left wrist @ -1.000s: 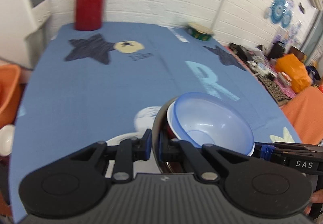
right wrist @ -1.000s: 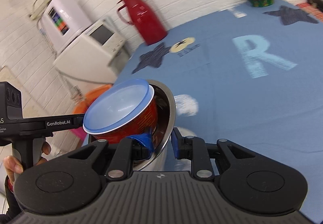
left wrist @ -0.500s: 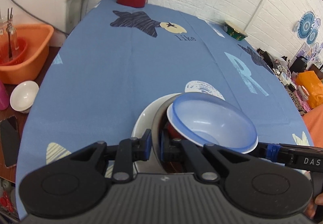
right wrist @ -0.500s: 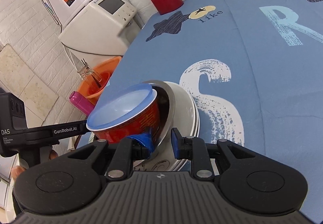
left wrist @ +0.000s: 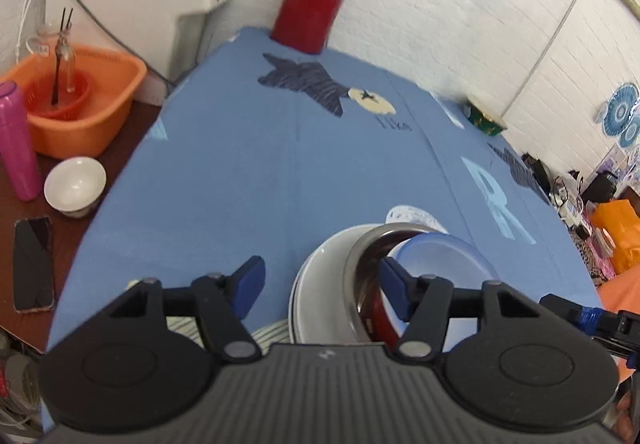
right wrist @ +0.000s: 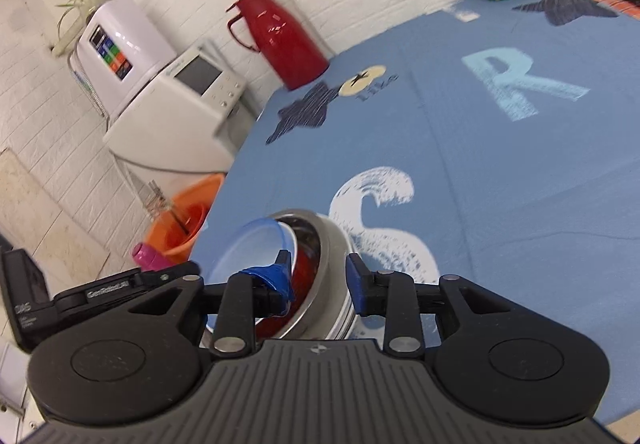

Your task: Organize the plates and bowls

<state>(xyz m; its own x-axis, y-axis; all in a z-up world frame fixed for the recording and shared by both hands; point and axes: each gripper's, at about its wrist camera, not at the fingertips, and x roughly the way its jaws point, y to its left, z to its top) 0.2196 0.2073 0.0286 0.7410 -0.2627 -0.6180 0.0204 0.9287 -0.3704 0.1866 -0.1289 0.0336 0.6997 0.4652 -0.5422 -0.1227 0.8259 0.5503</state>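
Note:
A stack stands near the front edge of the blue tablecloth (left wrist: 248, 172): white plates (left wrist: 320, 264) at the bottom, then a steel bowl (left wrist: 360, 256), then a red bowl (right wrist: 308, 268) with a clear blue bowl (left wrist: 436, 256) inside it. My left gripper (left wrist: 321, 282) is open wide. One finger is left of the plates and the other is over the steel bowl's inside. My right gripper (right wrist: 318, 280) is open a little and straddles the near walls of the red bowl and the steel bowl (right wrist: 332, 240). The blue bowl (right wrist: 248, 248) leans left.
A red thermos (left wrist: 316, 0) stands at the far table edge and a green bowl (left wrist: 484, 120) at the far right. On the brown side surface to the left are an orange basin (left wrist: 80, 100), a pink bottle (left wrist: 16, 140), a small white bowl (left wrist: 75, 186) and a phone (left wrist: 34, 262).
The stack of bowls came down onto the white plates. My left gripper let go of the steel bowl's rim and opened wide. My right gripper's jaws widened.

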